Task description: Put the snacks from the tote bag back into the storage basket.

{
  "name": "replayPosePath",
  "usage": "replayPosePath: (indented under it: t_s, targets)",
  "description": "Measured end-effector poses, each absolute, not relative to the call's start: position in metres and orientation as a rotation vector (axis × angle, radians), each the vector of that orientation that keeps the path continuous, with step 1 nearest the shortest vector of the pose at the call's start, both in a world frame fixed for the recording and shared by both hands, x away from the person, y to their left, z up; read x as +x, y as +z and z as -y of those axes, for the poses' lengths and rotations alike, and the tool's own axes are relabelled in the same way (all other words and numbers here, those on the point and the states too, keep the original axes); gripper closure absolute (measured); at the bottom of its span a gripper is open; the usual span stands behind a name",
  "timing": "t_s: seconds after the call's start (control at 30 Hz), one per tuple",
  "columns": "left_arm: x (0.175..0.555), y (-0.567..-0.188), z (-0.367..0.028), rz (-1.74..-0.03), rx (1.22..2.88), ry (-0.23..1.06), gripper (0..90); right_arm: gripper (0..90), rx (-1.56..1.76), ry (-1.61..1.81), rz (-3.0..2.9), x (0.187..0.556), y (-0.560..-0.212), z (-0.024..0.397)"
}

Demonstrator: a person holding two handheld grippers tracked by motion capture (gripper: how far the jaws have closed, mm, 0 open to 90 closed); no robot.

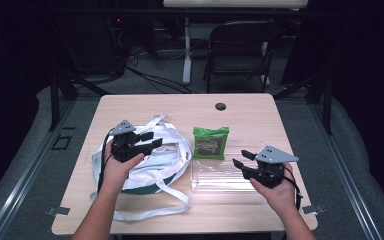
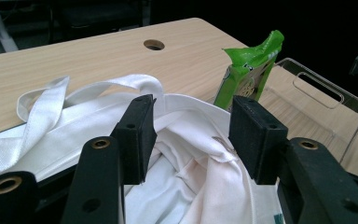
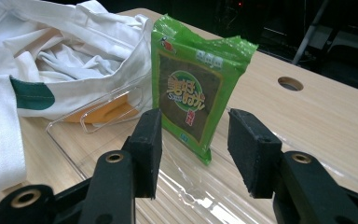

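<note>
1. High view. The left claw (image 1: 149,141) hung over the white tote bag (image 1: 172,150), which lay on the left half of the tabletop (image 1: 250,112) with its straps trailing toward the near edge. The jaws stood apart with nothing clamped between them. The right claw (image 1: 243,159) was held over the clear plastic tray (image 1: 215,181) near the right near corner, likewise released. A green snack packet (image 1: 210,142) stood at the tray's far end, just beside the bag.

2. Left gripper view. The left claw (image 2: 191,135) pointed into the bag's open mouth. White fabric (image 2: 191,186) lay below and between the jaws, but the pads did not press on it. Beyond the bag's rim the green snack packet (image 2: 249,70) stood upright, leaning slightly, at the tray's (image 2: 335,100) near wall. A round hole (image 2: 154,45) marked the tabletop toward its far edge.

3. Right gripper view. The right claw (image 3: 193,149) faced the green snack packet (image 3: 193,93), which stood on edge in the tray (image 3: 88,135). Both jaws were spread wider than the packet and clear of it, so nothing was grasped. The tote bag (image 3: 74,51) lay behind the tray, touching its wall.
</note>
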State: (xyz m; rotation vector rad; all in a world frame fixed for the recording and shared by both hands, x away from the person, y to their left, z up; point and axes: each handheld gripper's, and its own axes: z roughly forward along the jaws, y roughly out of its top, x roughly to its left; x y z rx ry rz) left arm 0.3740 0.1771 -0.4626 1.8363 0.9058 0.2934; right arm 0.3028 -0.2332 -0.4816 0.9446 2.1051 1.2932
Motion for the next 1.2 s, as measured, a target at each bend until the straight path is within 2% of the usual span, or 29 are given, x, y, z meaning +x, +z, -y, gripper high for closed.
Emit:
replayPosePath:
  t_s: [0.47,1.2]
  targets:
    - [0.374,-0.464,-0.178,-0.914,1.839,0.301,49.9,53.5,0.981,1.328,-2.027,0.293,-0.502,0.244]
    - [0.373,-0.464,-0.178,-0.92,1.836,0.32,46.2,52.5,0.984,1.299,-2.014,0.29,-0.509,0.244]
